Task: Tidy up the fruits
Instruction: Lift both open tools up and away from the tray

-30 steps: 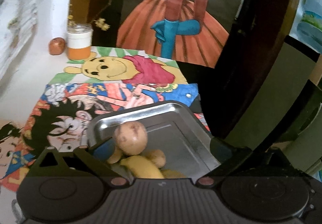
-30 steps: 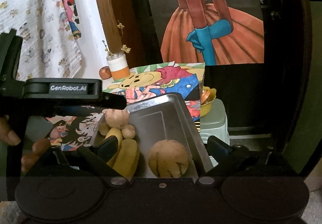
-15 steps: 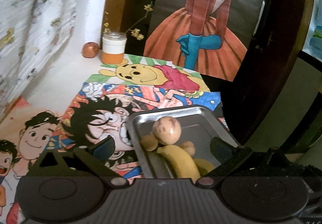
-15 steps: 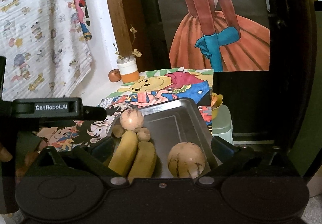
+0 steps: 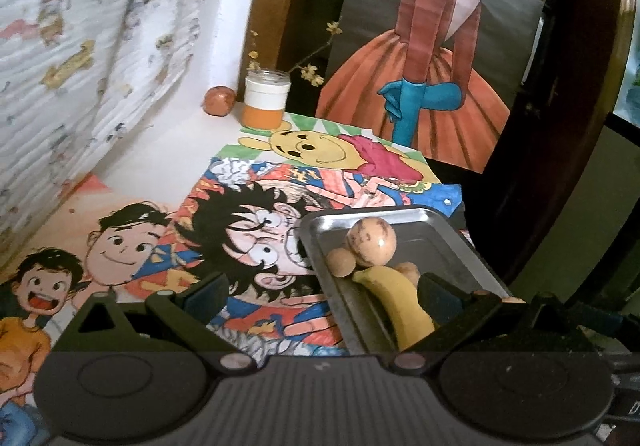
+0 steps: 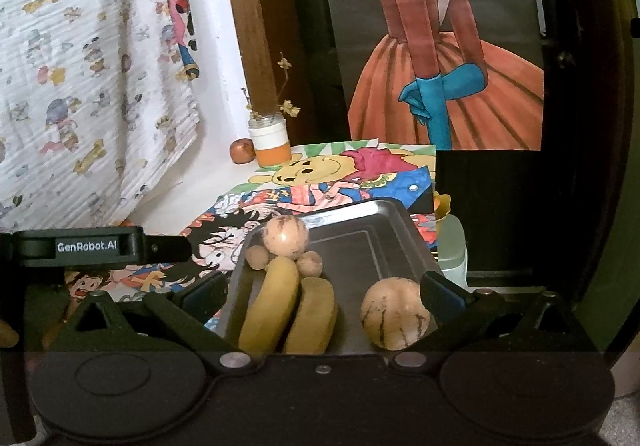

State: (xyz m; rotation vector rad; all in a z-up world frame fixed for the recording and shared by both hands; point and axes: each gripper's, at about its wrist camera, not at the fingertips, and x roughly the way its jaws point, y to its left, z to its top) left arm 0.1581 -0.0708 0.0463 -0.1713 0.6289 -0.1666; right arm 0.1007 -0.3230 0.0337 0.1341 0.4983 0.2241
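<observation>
Steel tray [image 6: 384, 213] at table's right edge holding bananas [image 6: 292, 306] and round fruits. We are hovering right gripper [image 6: 324, 286] and left gripper [image 5: 320, 286], both wide, empty. Probably placing done; next pick needing apple [image 5: 219, 100] at far corner.

1. Metal tray [image 6: 384, 246]: shallow, rectangular, rounded corners, flat on the counter, holds all the fruit.
2. Two bananas [image 6: 292, 310]: yellow, side by side and touching, lengthwise at the tray's near left.
3. Far round fruit [image 6: 288, 236]: tan, dark streaks, at the far left, just beyond the banana tips.
4. Two small brown fruits [image 6: 258, 257]: one on either side of it.
5. Near round fruit [image 6: 394, 314]: tan, streaked, near right, apart from the bananas.
</observation>
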